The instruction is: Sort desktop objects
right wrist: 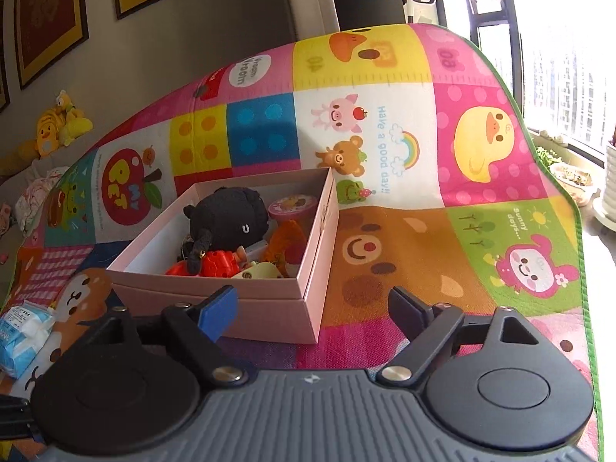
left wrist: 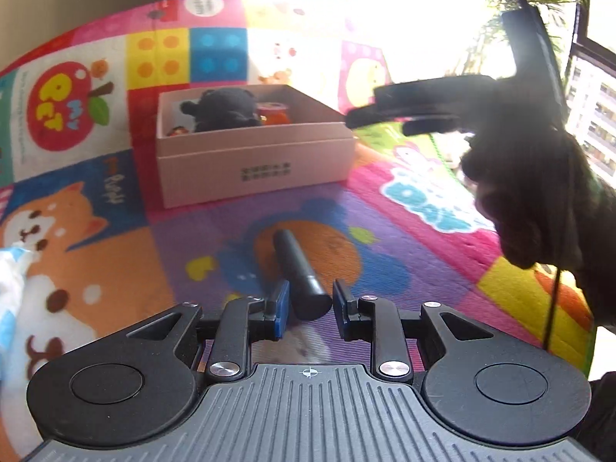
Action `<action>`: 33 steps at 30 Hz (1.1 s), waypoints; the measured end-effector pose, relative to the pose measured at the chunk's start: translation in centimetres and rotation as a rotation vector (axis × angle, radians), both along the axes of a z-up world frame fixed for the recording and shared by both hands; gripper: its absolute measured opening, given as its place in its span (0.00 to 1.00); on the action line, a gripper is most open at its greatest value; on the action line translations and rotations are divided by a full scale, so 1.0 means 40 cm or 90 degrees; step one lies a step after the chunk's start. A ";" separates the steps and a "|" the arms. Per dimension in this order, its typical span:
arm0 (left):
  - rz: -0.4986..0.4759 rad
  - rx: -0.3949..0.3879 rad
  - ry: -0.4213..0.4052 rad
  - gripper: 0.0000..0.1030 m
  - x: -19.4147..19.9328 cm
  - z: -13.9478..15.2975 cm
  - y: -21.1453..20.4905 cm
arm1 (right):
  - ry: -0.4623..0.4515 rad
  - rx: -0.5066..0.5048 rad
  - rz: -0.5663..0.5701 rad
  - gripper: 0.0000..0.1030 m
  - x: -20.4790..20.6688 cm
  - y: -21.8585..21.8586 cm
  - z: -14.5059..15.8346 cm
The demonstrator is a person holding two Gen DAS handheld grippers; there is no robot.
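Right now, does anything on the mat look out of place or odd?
Mostly tidy. The toys sit inside the pink box, but one black cylinder is outside it, between the left gripper jaws. A wipes pack also lies loose at the mat's left edge. Nothing looks spilled or damaged.

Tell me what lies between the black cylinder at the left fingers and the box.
Nothing visible on the mat: the black cylinder, between the left gripper fingers, faces the box across bare mat. The right gripper hangs above the box's right end, off that line.
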State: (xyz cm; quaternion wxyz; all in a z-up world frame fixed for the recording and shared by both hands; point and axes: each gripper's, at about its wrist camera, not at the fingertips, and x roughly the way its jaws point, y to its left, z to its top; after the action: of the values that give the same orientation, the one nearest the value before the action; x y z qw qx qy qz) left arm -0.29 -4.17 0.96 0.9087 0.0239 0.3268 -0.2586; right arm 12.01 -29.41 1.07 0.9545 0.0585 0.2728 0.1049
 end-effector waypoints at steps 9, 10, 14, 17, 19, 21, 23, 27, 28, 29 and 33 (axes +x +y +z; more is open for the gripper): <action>0.040 -0.042 -0.028 0.57 -0.005 0.023 0.048 | 0.004 -0.105 0.009 0.58 0.144 0.114 0.007; 0.058 -0.044 -0.031 0.59 -0.002 0.029 0.067 | 0.002 -0.118 0.002 0.56 0.161 0.126 0.006; 0.133 -0.057 -0.040 0.76 0.014 0.047 0.149 | 0.036 -0.148 -0.022 0.57 0.238 0.149 0.002; 0.165 -0.073 -0.036 0.81 0.024 0.047 0.187 | 0.096 -0.155 0.012 0.56 0.294 0.159 -0.026; 0.179 -0.080 -0.035 0.82 0.025 0.044 0.202 | 0.088 -0.185 0.032 0.55 0.297 0.175 -0.043; 0.186 -0.090 -0.030 0.85 0.025 0.038 0.211 | 0.048 -0.256 0.056 0.55 0.278 0.206 -0.063; 0.190 -0.098 -0.023 0.85 0.027 0.031 0.215 | 0.014 -0.276 0.075 0.55 0.259 0.215 -0.074; 0.190 -0.102 -0.006 0.86 0.036 0.015 0.209 | 0.011 -0.244 0.139 0.51 0.246 0.214 -0.058; 0.188 -0.102 -0.003 0.87 0.037 0.012 0.207 | 0.008 -0.239 0.159 0.51 0.240 0.217 -0.055; 0.186 -0.102 -0.001 0.87 0.038 0.010 0.203 | 0.004 -0.233 0.174 0.51 0.234 0.217 -0.050; 0.181 -0.091 -0.004 0.92 0.035 0.009 0.191 | -0.022 -0.183 0.194 0.54 0.185 0.163 0.017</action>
State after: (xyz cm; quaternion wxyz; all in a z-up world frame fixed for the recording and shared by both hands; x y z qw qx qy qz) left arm 1.13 3.47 1.32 0.9365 -0.0866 0.3047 -0.1502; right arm 19.39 -22.91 1.75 0.9306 -0.1218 0.2744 0.2092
